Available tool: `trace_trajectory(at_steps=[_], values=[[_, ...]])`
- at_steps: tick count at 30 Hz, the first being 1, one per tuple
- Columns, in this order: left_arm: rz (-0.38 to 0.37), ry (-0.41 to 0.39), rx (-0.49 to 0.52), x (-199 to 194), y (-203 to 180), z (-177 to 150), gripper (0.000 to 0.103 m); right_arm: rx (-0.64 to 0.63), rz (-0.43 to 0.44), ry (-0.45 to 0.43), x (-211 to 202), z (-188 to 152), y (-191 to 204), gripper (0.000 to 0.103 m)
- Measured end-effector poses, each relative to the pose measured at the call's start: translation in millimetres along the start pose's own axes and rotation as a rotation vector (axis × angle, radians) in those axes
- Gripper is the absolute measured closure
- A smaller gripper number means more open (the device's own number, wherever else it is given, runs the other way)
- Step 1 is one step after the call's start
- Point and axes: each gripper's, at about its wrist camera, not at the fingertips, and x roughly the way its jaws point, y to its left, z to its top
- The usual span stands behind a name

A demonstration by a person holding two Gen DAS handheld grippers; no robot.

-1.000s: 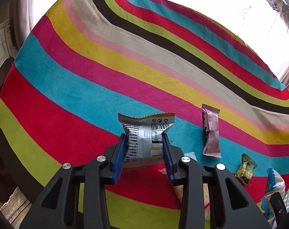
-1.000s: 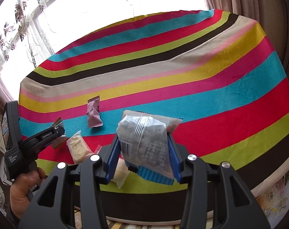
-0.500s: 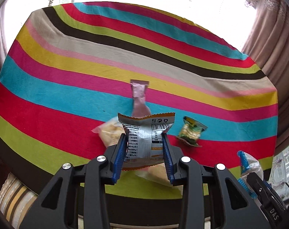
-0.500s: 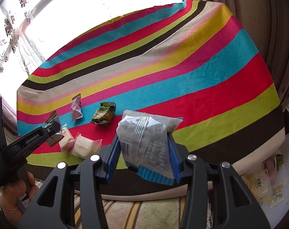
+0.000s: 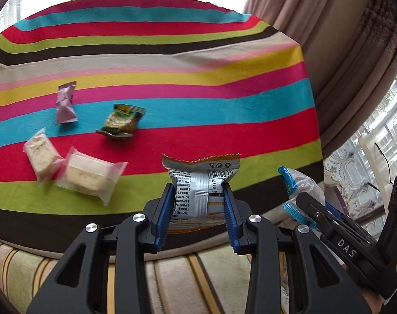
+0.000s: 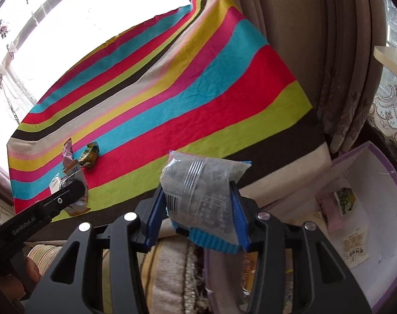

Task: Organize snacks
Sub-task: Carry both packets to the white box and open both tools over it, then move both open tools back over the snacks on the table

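My left gripper (image 5: pixel 198 204) is shut on a silver and orange snack packet (image 5: pixel 198 183), held over the table's near edge. My right gripper (image 6: pixel 196 206) is shut on a clear bag with blue trim (image 6: pixel 198 188), held off the table's right corner beside a purple-rimmed white box (image 6: pixel 381 178) that holds several packets. On the striped tablecloth (image 5: pixel 198 104) lie a pink packet (image 5: pixel 65 103), a green packet (image 5: pixel 121 123) and two clear-wrapped pale cakes (image 5: pixel 87 175). The right gripper with its bag (image 5: pixel 300 183) shows at the right of the left wrist view.
Brown curtains (image 6: pixel 329 52) hang right of the table. A striped carpet (image 5: pixel 172 282) lies below the table edge. A bright window sits behind the table. The left gripper (image 6: pixel 65 198) shows at the left of the right wrist view.
Both grippers have swung right and back off the table with their packets. The box has come into the right wrist view.
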Motion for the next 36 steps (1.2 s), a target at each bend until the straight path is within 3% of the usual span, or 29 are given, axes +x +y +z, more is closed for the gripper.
trace_trajectory(at_steps=[16, 28, 29, 32, 33, 36], values=[[-0.089, 0.173, 0.284, 23.4, -114.4, -49.8, 0.068, 0.123, -0.120, 0.016, -36.7, -37.9, -114.3, 0.056], [-0.195, 0.326, 0.426, 30.6, -162.2, -89.3, 0.068, 0.192, -0.176, 0.039, -50.0, -60.8, -162.4, 0.056], [-0.205, 0.338, 0.436, 31.9, -164.8, -90.5, 0.065, 0.195, -0.181, 0.040, -50.6, -61.6, -164.6, 0.055], [-0.205, 0.335, 0.452, 31.0, -164.9, -91.8, 0.038, 0.193, -0.214, 0.030, -54.6, -61.3, -168.2, 0.043], [-0.206, 0.330, 0.451, 30.9, -165.5, -91.0, 0.034, 0.197, -0.223, 0.024, -56.3, -60.8, -169.0, 0.035], [-0.203, 0.324, 0.438, 30.8, -164.7, -90.3, 0.034, 0.199, -0.224, 0.011, -59.4, -59.4, -169.2, 0.035]])
